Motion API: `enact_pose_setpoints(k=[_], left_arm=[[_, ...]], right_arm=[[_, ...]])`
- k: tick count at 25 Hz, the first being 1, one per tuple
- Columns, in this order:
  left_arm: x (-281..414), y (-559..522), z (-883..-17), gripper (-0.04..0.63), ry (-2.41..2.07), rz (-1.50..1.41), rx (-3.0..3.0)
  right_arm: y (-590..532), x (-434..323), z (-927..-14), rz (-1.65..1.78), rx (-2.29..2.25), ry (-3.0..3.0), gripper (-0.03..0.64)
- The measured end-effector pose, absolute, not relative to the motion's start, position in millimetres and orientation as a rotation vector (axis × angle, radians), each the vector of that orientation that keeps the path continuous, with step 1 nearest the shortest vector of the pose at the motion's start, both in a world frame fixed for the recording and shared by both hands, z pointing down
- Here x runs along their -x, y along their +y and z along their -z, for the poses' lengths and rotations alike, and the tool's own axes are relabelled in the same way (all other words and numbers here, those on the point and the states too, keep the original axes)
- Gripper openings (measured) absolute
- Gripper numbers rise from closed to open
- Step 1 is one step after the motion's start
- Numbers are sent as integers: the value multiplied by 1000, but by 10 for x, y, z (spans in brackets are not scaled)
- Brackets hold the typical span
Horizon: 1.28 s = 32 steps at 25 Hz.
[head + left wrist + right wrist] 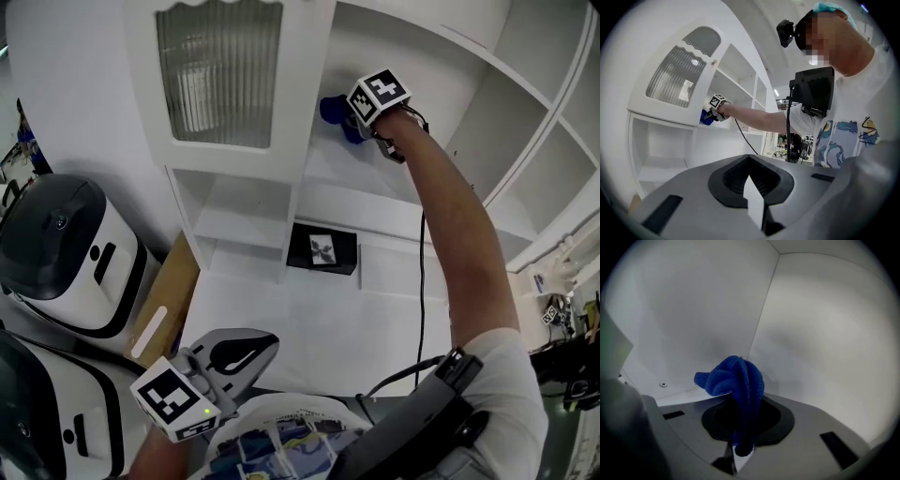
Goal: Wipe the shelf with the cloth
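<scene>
while your right arm stretches up into the white cabinet, your right claw [351,124] is clenched on the blue cloth [334,111], and that cloth is up at the left end of the open shelf [349,178], just beside the upright that carries the ribbed-glass door [218,70]. look down the right gripper view and there it is: the cloth [736,380] is pinched between the two jaws, a bunched wad bulging out past the tips of the claw [740,446] and pointing into the corner where two white walls meet. a small screw [663,384] shows on the wall off to the left. whether the wad is pressing on the shelf board itself, you can't tell from here. your left claw [239,352] hangs low by your body, well apart from the shelf, and the left gripper view shows its jaws [754,199] drawn together with nothing between them. from that side you also catch the cloth [706,117] as a blue spot ahead of your outstretched arm. below the shelf, a black box [322,248] sits at the back of the white counter [309,328], and two white-and-black machines [66,248] stand off to your left.
</scene>
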<state>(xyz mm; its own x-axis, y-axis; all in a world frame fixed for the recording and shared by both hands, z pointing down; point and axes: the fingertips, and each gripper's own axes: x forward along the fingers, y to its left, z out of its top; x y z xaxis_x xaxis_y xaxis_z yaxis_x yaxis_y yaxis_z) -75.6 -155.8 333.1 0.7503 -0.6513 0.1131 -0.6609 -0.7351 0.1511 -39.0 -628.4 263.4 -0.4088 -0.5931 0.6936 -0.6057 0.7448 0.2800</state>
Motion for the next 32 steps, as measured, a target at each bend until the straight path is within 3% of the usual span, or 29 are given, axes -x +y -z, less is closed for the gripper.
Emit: enact_pose_setpoints(k=[5, 11, 32], left_arm=[[886, -1503, -3346, 12, -1097, -70, -2737], [869, -1505, -3357, 12, -1093, -73, -2736], [316, -1631, -3362, 12, -875, -99, -2824]], right_arm=[[-6232, 721, -2782, -68, -825, -2137, 67], [-6307, 580, -2855, -66, -848, -2106, 66], [-6502, -1533, -2887, -52, -1140, -1751, 66]])
